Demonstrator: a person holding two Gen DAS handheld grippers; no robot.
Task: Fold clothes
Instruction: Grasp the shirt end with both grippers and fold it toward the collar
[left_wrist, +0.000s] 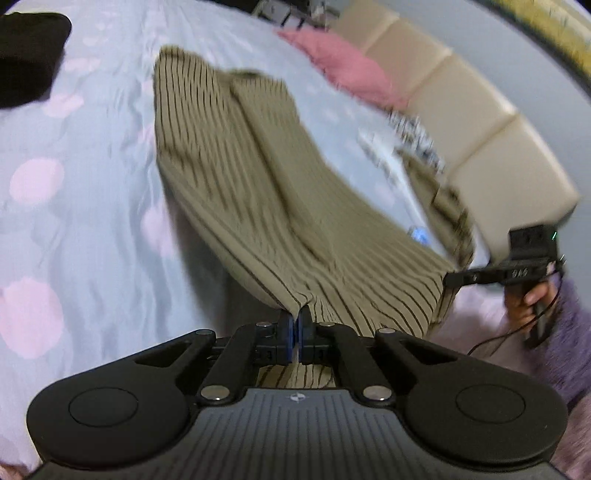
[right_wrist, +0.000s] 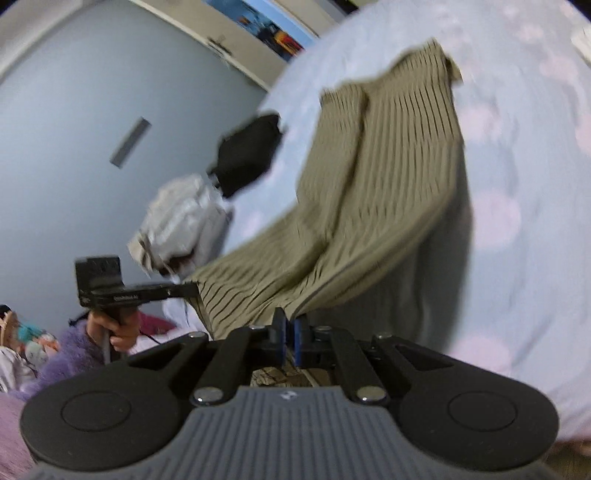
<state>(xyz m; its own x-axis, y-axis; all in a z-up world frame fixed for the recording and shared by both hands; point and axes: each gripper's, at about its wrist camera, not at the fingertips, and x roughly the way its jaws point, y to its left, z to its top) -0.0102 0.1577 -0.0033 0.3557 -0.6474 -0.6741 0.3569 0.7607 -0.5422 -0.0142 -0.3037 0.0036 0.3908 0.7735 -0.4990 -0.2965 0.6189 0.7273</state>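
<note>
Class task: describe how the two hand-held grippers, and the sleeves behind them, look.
Each hand-held gripper, left and right, has black linkage arms with silver pivot pins, blue finger pads, round black side discs and a ribbed grey body. A thin black cable trails from one. Fuzzy purple sleeves.

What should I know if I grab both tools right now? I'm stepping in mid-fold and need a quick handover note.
Left tool: shut on the near edge of the striped garment.
Right tool: shut on the same edge, at its other corner.
Where things are: the near end of the garment is lifted off the bedsheet between the two tools; its far end lies on the bed. A black item sits farther back, and a pink cloth lies by the headboard.
Done: both corners gripped and raised.
Left: probably carry the held edge toward the far end, lay it down, release, then finish folding.
</note>
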